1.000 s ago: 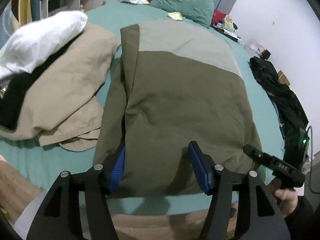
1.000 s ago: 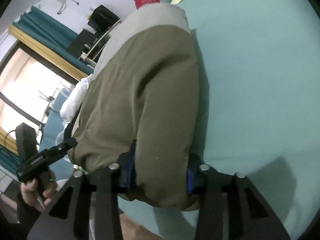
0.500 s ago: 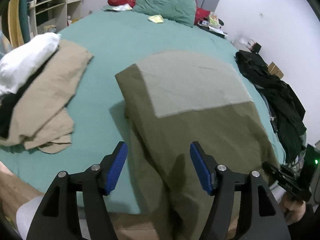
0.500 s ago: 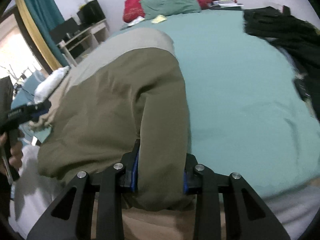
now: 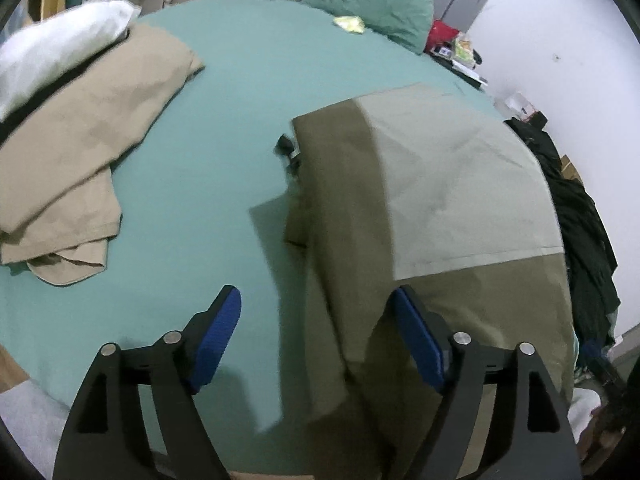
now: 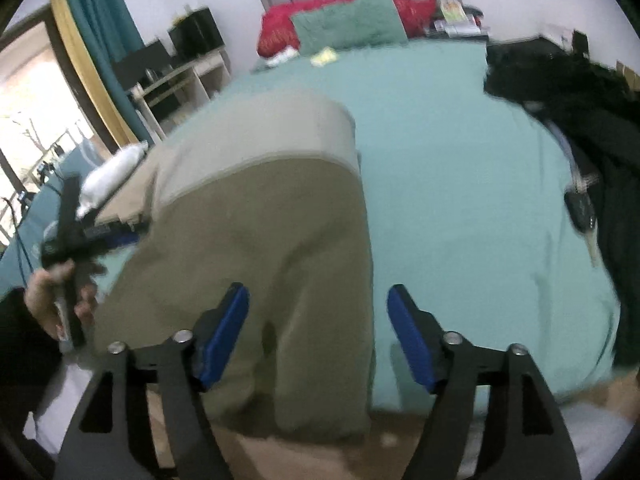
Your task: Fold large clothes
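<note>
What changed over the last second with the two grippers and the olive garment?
Both let go: the left gripper opened first, the right gripper just now, and both jaws stand wide with nothing between the pads. The olive garment now lies folded on the bed, its near end hanging over the edge. The beige clothes pile and black clothes stayed put.

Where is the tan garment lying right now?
In the left wrist view, the tan garment lies on the left side of the bed, under a white bundle, apart from the olive garment.
</note>
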Available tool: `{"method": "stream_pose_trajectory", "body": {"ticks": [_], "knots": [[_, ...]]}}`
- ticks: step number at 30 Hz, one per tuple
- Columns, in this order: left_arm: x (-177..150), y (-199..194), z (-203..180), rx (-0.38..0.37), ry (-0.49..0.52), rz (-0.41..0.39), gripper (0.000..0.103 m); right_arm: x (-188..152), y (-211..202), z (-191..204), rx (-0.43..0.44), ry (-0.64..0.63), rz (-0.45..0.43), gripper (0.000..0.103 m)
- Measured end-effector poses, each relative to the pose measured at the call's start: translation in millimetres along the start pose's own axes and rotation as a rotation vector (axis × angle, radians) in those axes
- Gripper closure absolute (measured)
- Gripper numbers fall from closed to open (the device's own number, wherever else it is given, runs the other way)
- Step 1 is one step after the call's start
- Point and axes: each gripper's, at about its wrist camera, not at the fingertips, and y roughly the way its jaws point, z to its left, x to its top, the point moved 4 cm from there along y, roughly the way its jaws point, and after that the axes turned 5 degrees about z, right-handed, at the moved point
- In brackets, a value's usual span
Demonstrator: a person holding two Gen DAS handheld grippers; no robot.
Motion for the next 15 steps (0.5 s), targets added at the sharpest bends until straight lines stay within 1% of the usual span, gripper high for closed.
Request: {"method": "stream_pose_trajectory", "body": {"ticks": [3, 5, 7, 8, 9, 11, 12, 13, 14, 15], "knots": [[3.4, 2.7, 5.5, -0.053, -0.027, 0.009, 0.019, 26.6, 14.0, -7.3, 0.013, -0.013, -0.008, 0.025], [8.3, -3.4, 7.9, -0.094, -0.066, -0.020, 0.019, 43.8, 32.7, -12.5, 0.005, -0.027, 0.006, 0.025], [14.4, -11.3, 7.9, -0.162, -0.094, -0.052, 0.019, 61.8, 54.3, -16.4, 0.060, -0.020, 0.019, 0.025], [16.9, -12.2, 7.9, -0.175, -0.099, -0.054, 0.019, 69.0, 65.2, -20.1, 0.088, -0.011, 0.032, 0.025], [18.7, -9.5, 8.9, -0.168, -0.101, -0.046, 0.019, 75.8, 77.9, -22.1, 0.104, -0.005, 0.052, 0.025], [17.7, 6.4, 14.3, -0.146, -0.107, 0.002, 0.018, 86.6, 98.8, -25.3, 0.109, -0.008, 0.077, 0.025], [14.8, 17.8, 18.4, -0.155, -0.126, 0.033, 0.017, 90.0, 106.4, -26.0, 0.128, -0.006, 0.086, 0.025], [12.3, 28.5, 23.5, -0.173, -0.160, 0.064, 0.013, 91.8, 112.7, -26.9, 0.150, 0.001, 0.091, 0.023], [10.5, 33.0, 25.7, -0.189, -0.183, 0.063, 0.011, 92.4, 119.3, -28.7, 0.167, 0.013, 0.095, 0.020], [11.3, 33.4, 25.4, -0.194, -0.187, 0.054, 0.010, 91.8, 123.9, -31.2, 0.168, 0.022, 0.102, 0.017]]}}
